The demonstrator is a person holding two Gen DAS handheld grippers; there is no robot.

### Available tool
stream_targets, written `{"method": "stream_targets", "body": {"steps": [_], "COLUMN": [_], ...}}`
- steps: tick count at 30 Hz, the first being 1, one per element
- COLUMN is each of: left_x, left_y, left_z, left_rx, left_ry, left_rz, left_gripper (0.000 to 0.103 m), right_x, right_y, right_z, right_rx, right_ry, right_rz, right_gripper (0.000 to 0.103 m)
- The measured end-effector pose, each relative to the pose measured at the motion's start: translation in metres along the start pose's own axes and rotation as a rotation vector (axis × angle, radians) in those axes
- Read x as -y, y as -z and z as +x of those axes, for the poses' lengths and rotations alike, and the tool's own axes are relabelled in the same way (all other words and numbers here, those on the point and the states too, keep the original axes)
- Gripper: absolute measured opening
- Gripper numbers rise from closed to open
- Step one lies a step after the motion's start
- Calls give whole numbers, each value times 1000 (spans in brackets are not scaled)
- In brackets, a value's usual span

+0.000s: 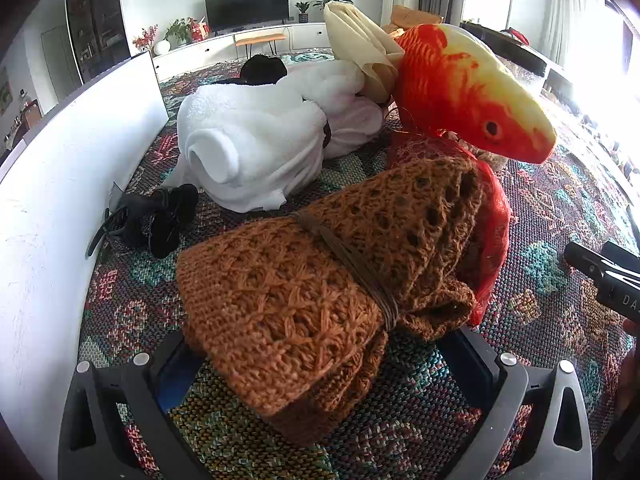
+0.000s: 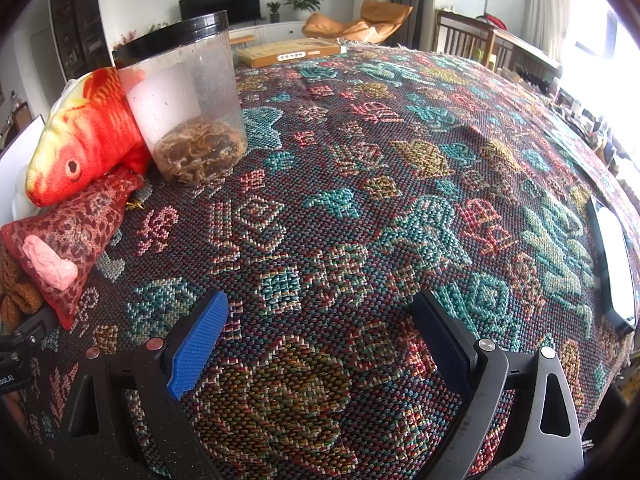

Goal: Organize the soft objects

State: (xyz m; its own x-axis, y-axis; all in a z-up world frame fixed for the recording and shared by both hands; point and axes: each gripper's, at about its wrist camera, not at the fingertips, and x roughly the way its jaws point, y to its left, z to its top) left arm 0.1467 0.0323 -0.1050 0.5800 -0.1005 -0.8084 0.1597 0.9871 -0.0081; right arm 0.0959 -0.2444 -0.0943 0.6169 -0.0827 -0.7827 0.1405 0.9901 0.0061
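Your left tool (image 1: 324,364) is straddling the brown knitted bundle (image 1: 320,292), jaws wide; fish plush (image 1: 472,92) lying behind it. Your right tool (image 2: 320,344) is hovering wide, empty.

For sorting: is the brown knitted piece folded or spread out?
Folded. The brown knitted piece is a compact bundle with a cord tied around its middle, layers stacked at its near edge.

A coarse, open-knit brown wool bundle (image 1: 320,300), bound with matt cord, lies on the counter's (image 2: 360,160) rough woven multicolour cloth. At eleven o'clock, a fluffy white fleece (image 1: 256,136). At one o'clock, a smooth plush fish (image 1: 472,88) above red lace-like mesh (image 1: 494,216). The right gripper (image 2: 320,340) pads are ribbed matt plastic; the jar (image 2: 184,100) is cloudy clear plastic.
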Motion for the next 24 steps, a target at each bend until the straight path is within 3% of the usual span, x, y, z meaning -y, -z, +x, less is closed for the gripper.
{"method": "stream_targets", "body": {"steps": [15,24], "left_x": [0,-19], "left_y": [0,43], "left_z": [0,-33], "left_rx": [-1,-40], "left_ry": [0,9], "left_rz": [0,27], "left_gripper": [103,103], "right_x": [0,0], "right_y": [0,0], "right_z": [0,1], "right_rx": [0,0], "right_ry": [0,1], "right_rz": [0,0], "right_gripper": [95,95]}}
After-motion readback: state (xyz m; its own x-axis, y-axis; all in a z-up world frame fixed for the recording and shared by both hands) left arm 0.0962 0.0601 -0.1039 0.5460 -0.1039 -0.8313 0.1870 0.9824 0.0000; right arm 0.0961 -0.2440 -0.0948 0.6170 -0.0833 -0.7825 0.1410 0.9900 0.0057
